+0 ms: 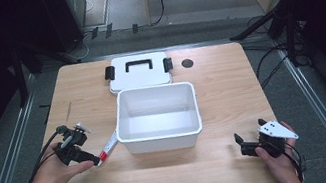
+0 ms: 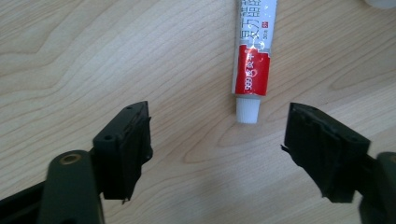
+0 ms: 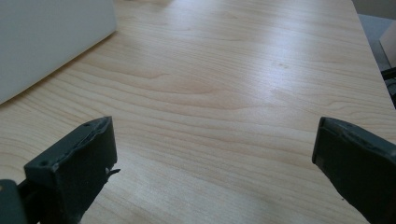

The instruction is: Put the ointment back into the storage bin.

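Red-and-white plastic marks the tube [image 2: 252, 56], which lies flat on the table [image 2: 93, 60] ahead of my left gripper [image 2: 217, 140]. Its white cap [image 2: 246, 111] points back toward me and sits between the two jaw tips, nearer the right-hand one, with bare wood on both sides. Those jaws stand wide apart and touch nothing. I judge this spread is kept so that both pads can pass either side of the narrow cap end before closing.

Beyond the tube's far end, in the high view, stands the bin [image 1: 158, 117], topless and empty as far as I can see. The tube [image 1: 108, 148] lies at an angle with that end just beside the bin's near left corner, so a lift over the rim looks short. Behind the bin rests the lid [image 1: 138, 71], flat, handle up, leaving the opening free.

My right gripper [image 1: 243, 144] hangs low over the table's near right part, well apart from the bin. Its jaws are also spread wide, holding nothing. Ahead of them lies bare wood, with the bin's white wall [image 3: 51, 42] off to the left.
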The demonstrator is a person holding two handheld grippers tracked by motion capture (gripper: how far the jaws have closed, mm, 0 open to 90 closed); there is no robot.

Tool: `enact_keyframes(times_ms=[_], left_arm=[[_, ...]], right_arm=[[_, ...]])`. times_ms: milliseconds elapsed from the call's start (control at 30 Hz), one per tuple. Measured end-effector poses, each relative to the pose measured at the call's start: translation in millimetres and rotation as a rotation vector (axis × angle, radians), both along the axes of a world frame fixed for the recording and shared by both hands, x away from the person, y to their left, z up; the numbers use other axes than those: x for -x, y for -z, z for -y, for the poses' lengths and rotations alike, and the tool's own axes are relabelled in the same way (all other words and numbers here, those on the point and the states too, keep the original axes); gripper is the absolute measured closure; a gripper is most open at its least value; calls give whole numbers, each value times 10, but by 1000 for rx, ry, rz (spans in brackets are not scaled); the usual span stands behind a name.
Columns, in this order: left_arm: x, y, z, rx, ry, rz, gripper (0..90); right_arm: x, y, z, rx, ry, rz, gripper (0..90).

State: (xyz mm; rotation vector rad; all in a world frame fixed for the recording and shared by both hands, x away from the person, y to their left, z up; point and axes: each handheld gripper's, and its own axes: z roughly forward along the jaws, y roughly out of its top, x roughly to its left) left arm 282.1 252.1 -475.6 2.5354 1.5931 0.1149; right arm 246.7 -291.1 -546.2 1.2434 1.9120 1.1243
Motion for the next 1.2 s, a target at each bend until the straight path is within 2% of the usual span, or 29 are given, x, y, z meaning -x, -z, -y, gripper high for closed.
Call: enact_keyframes(times_ms=[67,167,400,567,633,833,933,1200], left_arm=[[-31,22,48,-4,14,-13,287],[-83,46,118,16,17,-23,334],[-217,163,234,0,35,-41,466],[-290,234,291,-2,36,-46,503],[-317,269,328,-3,38,-33,512],[-352,309,336,-7,25,-28,602],[-358,309,337,7,31,-36,646],[-394,319,280,37,12,-42,656]], right_arm=[[0,0,-1,1,-1,-1,0],[-1,0,-2,0,-2,-2,0],[-5,1,5,-5,-2,-2,0],[-4,0,10,-9,-3,-3,0],[-5,0,10,-10,-3,-3,0],[-7,0,14,-15,-5,-6,0],[-8,0,15,-18,-6,-9,0],[-9,1,15,-18,-6,-10,0]])
